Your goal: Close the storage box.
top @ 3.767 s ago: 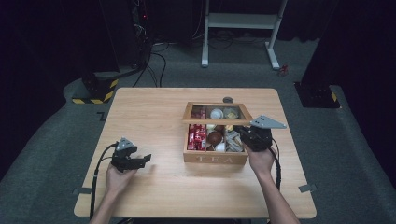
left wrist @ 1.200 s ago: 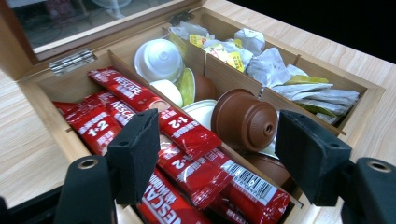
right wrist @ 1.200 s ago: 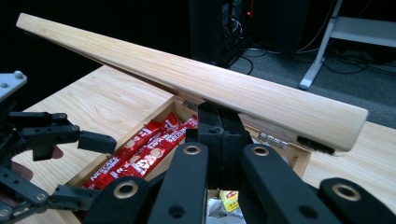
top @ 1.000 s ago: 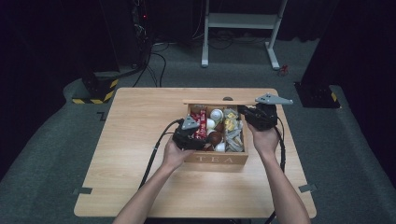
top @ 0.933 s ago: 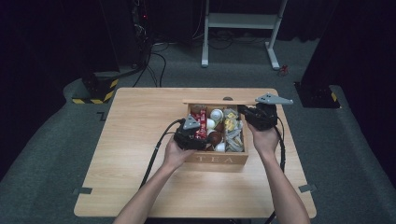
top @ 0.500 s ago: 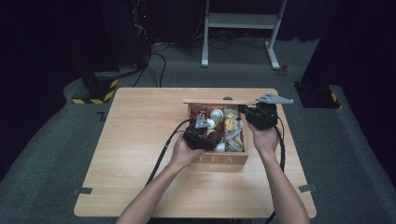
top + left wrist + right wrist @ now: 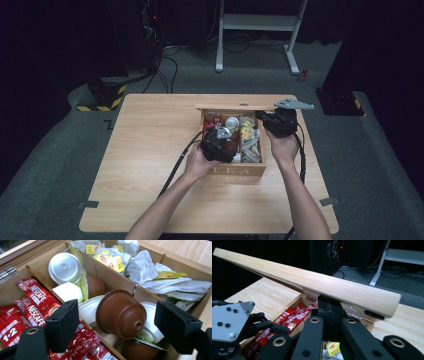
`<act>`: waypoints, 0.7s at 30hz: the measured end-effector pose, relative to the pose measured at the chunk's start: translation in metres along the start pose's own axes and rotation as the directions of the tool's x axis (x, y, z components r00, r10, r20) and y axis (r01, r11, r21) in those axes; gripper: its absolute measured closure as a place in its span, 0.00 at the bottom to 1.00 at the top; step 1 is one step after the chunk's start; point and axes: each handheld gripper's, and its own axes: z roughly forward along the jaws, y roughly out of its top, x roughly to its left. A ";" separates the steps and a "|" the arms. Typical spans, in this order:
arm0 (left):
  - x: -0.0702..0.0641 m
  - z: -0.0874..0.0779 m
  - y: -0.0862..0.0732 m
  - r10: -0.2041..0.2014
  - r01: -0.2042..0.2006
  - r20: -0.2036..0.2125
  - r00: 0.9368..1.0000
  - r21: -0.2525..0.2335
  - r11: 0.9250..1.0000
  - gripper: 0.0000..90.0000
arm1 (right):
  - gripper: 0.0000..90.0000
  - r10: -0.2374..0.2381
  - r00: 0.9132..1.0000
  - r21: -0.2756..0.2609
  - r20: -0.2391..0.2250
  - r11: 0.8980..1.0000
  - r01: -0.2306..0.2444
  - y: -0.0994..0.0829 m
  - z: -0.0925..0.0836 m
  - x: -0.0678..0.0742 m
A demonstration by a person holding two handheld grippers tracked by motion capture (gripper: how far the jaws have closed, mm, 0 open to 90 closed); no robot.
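Your left hand-held gripper (image 7: 223,141) is down inside the wooden tea box (image 7: 239,170), which sits on the surface (image 7: 150,145) w/ its "TEA" front facing you. In the left gripper view its jaws stand wide apart, holding nothing, one on each side of a brown coffee capsule (image 7: 121,314) lying on its side in the middle compartment. The left jaw is just beside the red Nescafe sachets (image 7: 32,303); the right jaw is over by the tea bags (image 7: 160,285). White-lidded capsules (image 7: 65,267) sit further back in the same row.

Your right hand-held gripper (image 7: 329,308) is at the box's back right corner, jaws pinched tight on the edge of the box lid (image 7: 312,283), which stands raised approx. upright above the open box – exact angle hard to judge from the high view.
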 end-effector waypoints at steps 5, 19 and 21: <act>-0.002 0.006 0.004 0.013 -0.013 0.017 1.000 0.025 1.000 0.27 | 1.00 -0.007 1.000 0.004 0.003 1.000 0.007 0.001 0.002 -0.001; -0.004 0.017 0.010 0.020 -0.021 0.012 1.000 0.092 0.995 0.42 | 1.00 -0.020 0.999 0.001 0.026 1.000 0.020 0.004 0.003 0.000; -0.003 0.017 0.010 0.019 -0.020 0.017 1.000 0.096 0.995 0.43 | 1.00 -0.017 1.000 0.001 0.026 1.000 0.017 0.004 0.003 0.000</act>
